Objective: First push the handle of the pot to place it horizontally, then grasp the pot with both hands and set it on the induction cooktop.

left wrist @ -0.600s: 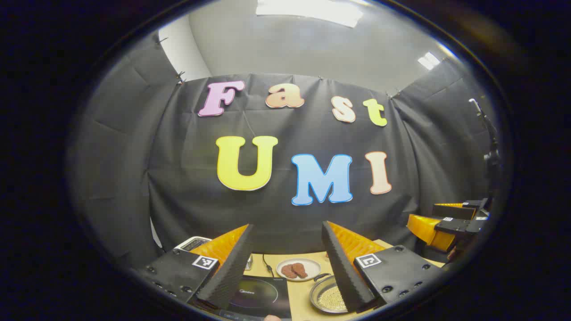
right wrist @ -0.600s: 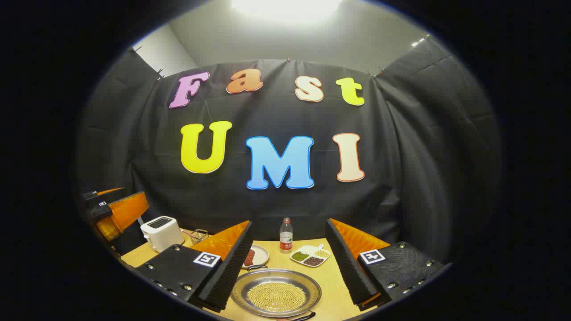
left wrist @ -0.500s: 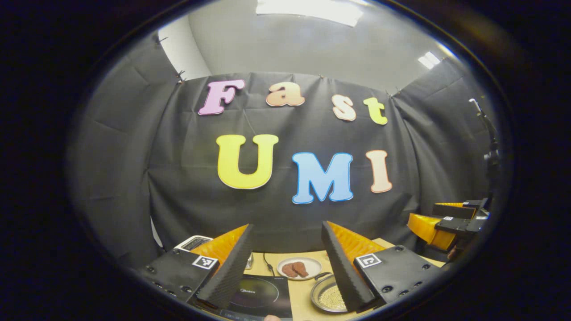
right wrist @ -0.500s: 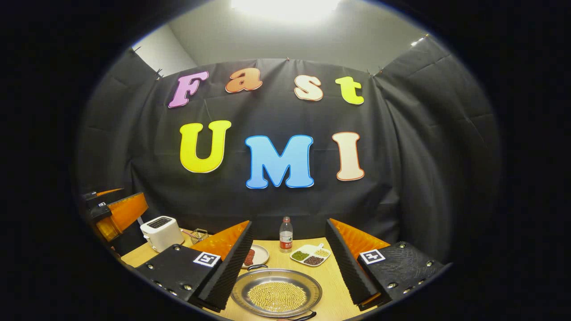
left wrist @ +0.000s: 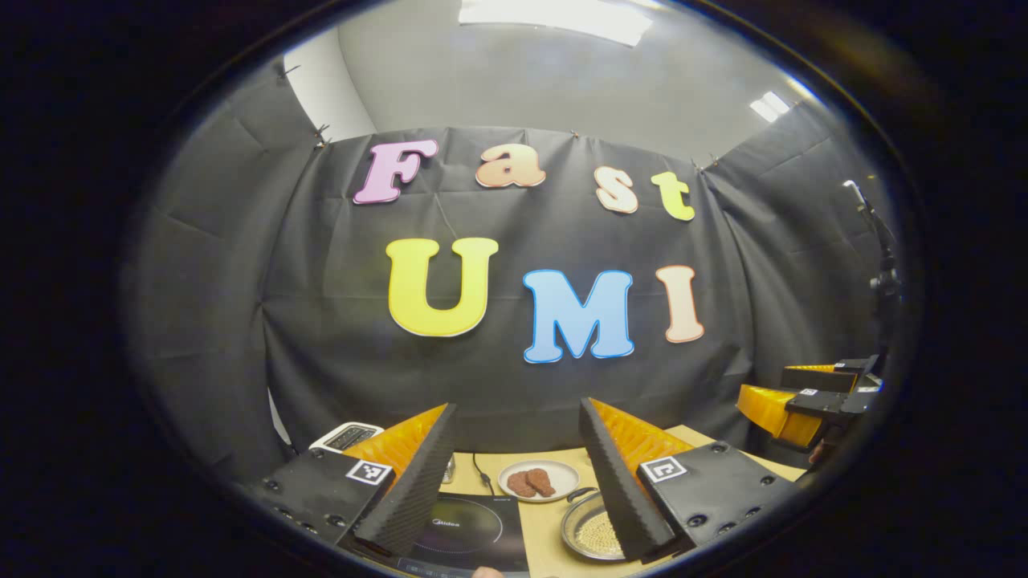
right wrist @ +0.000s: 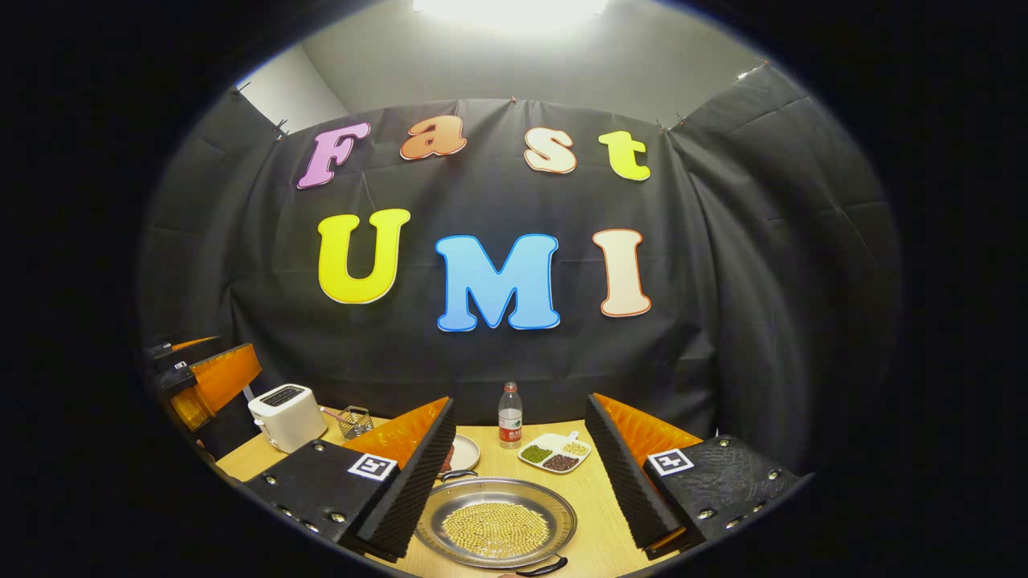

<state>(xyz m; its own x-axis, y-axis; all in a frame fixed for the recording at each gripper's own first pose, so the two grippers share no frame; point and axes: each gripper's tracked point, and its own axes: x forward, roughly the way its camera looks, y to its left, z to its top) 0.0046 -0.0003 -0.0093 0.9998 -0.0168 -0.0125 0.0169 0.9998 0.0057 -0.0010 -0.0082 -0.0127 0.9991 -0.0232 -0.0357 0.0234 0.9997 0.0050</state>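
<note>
A shallow steel pot [right wrist: 496, 523] holding yellow beans sits on the wooden table, one black handle at its near rim and one at its far rim. My right gripper [right wrist: 520, 474] hovers open above it, a finger on each side, touching nothing. In the left gripper view the pot [left wrist: 593, 528] lies partly behind the right finger. Left of it is the black induction cooktop [left wrist: 470, 534]. My left gripper [left wrist: 518, 474] is open above the cooktop and holds nothing. The right gripper [left wrist: 807, 397] shows far right there, and the left gripper [right wrist: 205, 381] shows far left in the right gripper view.
A plate of brown meat pieces [left wrist: 538, 480] stands behind the cooktop, with a cable beside it. Farther back on the table [right wrist: 590, 514] are a white toaster [right wrist: 287, 415], a small wire basket [right wrist: 355, 419], a water bottle [right wrist: 509, 414] and a divided dish of beans [right wrist: 554, 452].
Both views have tipped slightly downward, so the table, pot and cooktop show a little more. Both grippers stay open and nothing on the table has moved.
</note>
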